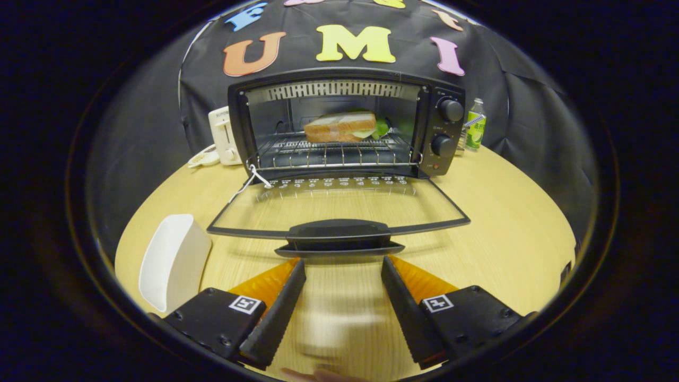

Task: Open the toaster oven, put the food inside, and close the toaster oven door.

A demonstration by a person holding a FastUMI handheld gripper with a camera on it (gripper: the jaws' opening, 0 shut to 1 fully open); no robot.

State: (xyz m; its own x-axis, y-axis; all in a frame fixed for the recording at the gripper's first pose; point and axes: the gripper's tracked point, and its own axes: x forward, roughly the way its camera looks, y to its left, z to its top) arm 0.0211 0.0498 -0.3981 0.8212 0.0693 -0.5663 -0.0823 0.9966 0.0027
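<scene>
Two steps looked done: the sandwich lay on the rack inside the toaster oven at the desk's far edge, its door folded flat. The claw hovered wide open and empty, just short of the door handle. Closing could fail if a finger slid off the handle, dropping the door.

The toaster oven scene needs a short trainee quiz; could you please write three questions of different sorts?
1. True or false: the toaster oven door is closed.
2. Where is the sandwich? A) on the table B) on the oven rack C) between the fingers
3. Fill in: the gripper fingers are ____, holding nothing, just short of the door handle.

Key: 1 false; 2 B; 3 open.
</scene>
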